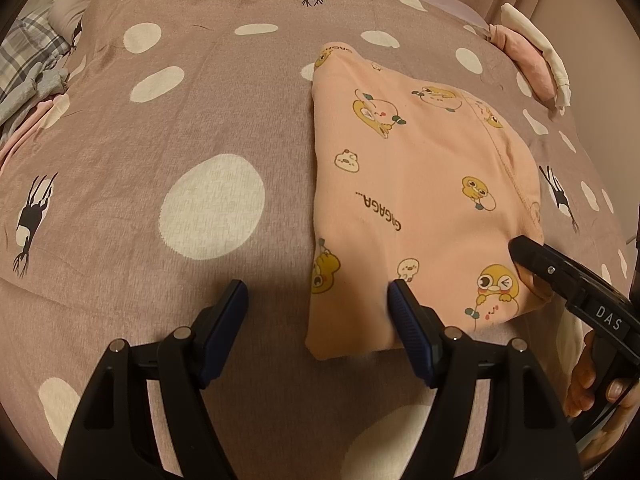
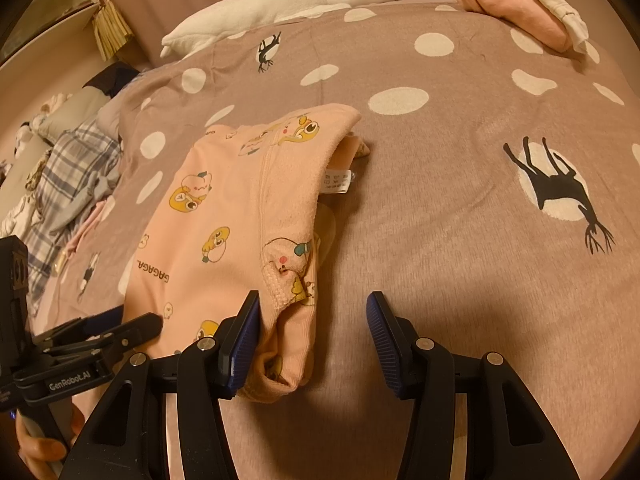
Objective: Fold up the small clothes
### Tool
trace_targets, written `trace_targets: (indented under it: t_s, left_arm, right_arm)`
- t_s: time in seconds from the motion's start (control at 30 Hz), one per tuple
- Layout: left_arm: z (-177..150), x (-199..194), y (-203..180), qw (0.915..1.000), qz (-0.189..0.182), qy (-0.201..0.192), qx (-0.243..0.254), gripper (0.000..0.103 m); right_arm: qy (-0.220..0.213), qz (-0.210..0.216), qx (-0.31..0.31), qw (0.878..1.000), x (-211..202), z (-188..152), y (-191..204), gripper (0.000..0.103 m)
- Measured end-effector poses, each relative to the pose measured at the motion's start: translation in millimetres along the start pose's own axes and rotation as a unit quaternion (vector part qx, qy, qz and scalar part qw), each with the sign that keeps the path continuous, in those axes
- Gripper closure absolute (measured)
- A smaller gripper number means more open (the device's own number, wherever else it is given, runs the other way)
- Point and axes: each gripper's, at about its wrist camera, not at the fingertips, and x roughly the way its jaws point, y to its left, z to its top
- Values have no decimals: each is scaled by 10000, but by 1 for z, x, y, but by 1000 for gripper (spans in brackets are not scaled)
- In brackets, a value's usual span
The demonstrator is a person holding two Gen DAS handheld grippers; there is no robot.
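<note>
Folded pink garment (image 1: pixel 420 200) lying flat on the bed (image 1: pixel 180 120), long axis running away from both sets of tongs. Left tongs (image 1: pixel 318 304) spread apart, straddling the near left corner, nothing gripped. Right tongs (image 2: pixel 314 316) likewise apart, inner finger touching the thick near right edge. Equally near, probably; next pinch looks set for the near end.

spotted mauve bedspread (image 1: pixel 168 92), plush goose (image 2: pixel 280 4), warm light
</note>
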Motion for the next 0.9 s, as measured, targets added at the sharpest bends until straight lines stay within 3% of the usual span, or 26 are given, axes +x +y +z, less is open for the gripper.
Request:
trace_targets:
  t_s: [0.9]
  left_arm:
    - [-10, -8, 7, 10000, 49, 36, -37, 28]
  right_arm:
    - [15, -25, 10, 10000, -6, -8, -6, 51]
